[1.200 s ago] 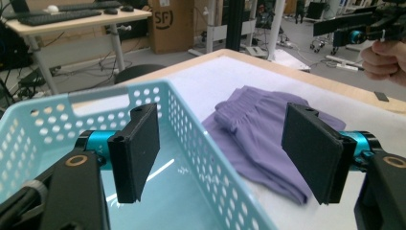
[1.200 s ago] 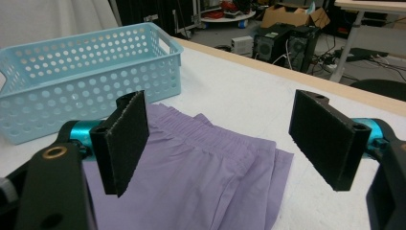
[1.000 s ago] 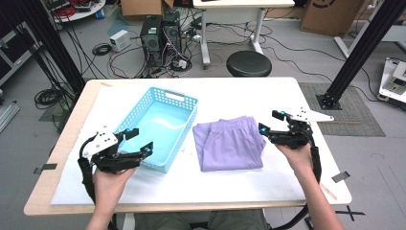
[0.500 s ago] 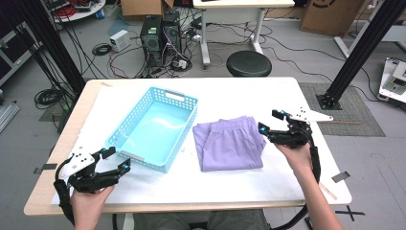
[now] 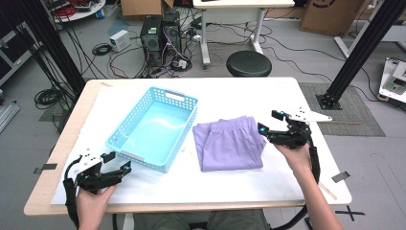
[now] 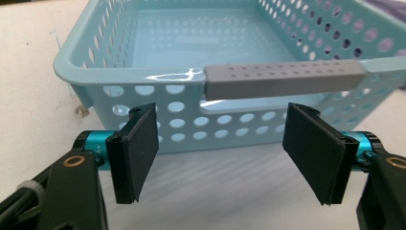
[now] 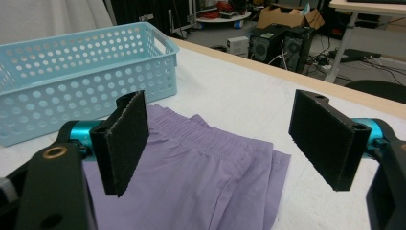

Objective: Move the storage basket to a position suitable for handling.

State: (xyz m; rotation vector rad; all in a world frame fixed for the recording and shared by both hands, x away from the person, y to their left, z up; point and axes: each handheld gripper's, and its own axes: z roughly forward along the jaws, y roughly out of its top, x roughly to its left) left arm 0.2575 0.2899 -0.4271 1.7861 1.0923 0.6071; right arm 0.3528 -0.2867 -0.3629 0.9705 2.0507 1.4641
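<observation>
High view is showing a white-topped table (image 5: 239,96) carrying, from largest down, a light blue perforated basket (image 5: 154,128) lying left of centre and a folded purple garment (image 5: 229,143) lying flat just right of it, the two near each other but apart. The left gripper (image 5: 116,162) is hovering at the near left corner of the table, its jaws standing wide with nothing between them, pointing toward the basket's near end. The right gripper (image 5: 270,121) is hovering at the garment's right edge, its jaws also spread wide and holding nothing.

In the left gripper view, the basket (image 6: 230,62) is sitting just beyond the open jaws, its grey handle strip (image 6: 282,79) facing them. In the right gripper view, the garment (image 7: 201,177) is lying beneath and between the open jaws, with the basket (image 7: 81,67) standing farther off at the left.
</observation>
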